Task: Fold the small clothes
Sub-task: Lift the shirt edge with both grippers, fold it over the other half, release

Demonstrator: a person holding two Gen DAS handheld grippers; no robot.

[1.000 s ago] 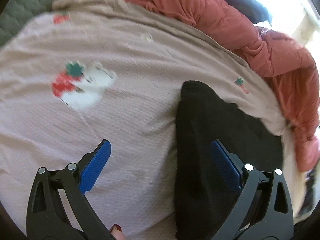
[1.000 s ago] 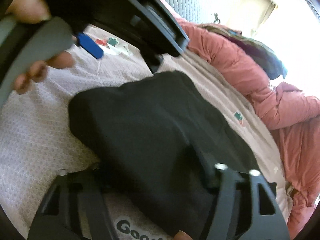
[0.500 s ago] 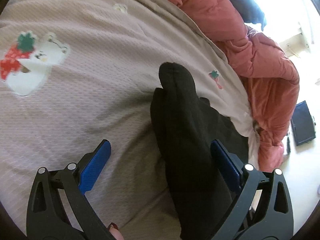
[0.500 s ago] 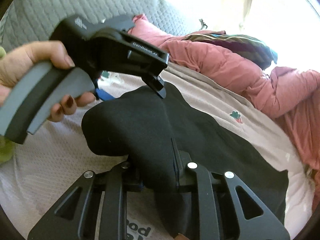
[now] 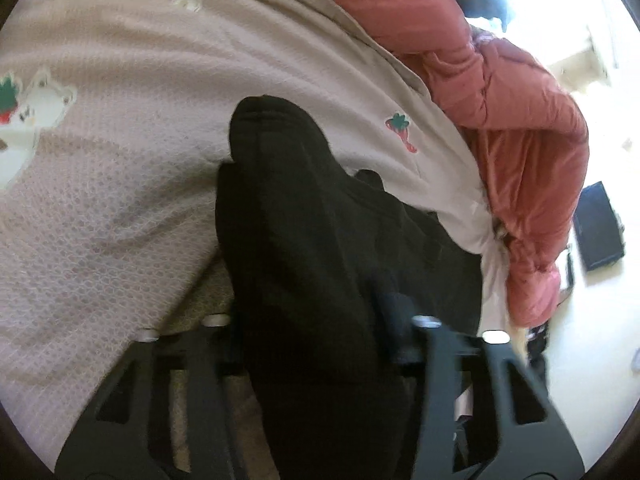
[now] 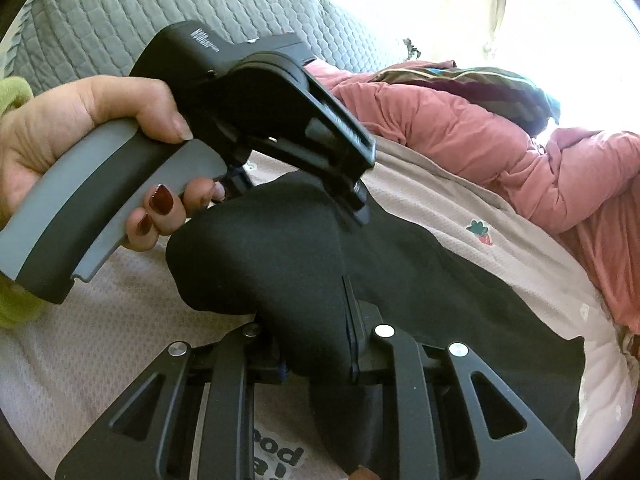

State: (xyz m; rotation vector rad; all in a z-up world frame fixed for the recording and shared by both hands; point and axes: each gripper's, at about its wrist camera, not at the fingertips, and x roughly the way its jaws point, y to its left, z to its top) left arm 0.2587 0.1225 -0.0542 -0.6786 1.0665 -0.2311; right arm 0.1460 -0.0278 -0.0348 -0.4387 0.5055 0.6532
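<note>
Home bedroom, patterned bedspread [image 5: 168,128], rumpled pink duvet [image 6: 460,128], grey quilted headboard [image 6: 120,16]

A bed is covered by a pale pink textured bedspread [image 5: 132,216] printed with small strawberry motifs [image 5: 400,130]. A rumpled salmon-pink quilted duvet [image 6: 480,140] is heaped along its edge toward 2 o'clock, with a dark striped cloth [image 6: 480,88] laid on top. A grey quilted headboard [image 6: 120,12] is seen at 11 o'clock. Strong daylight is cast from 1 o'clock, and the pale floor [image 5: 592,320] is washed out.
</note>
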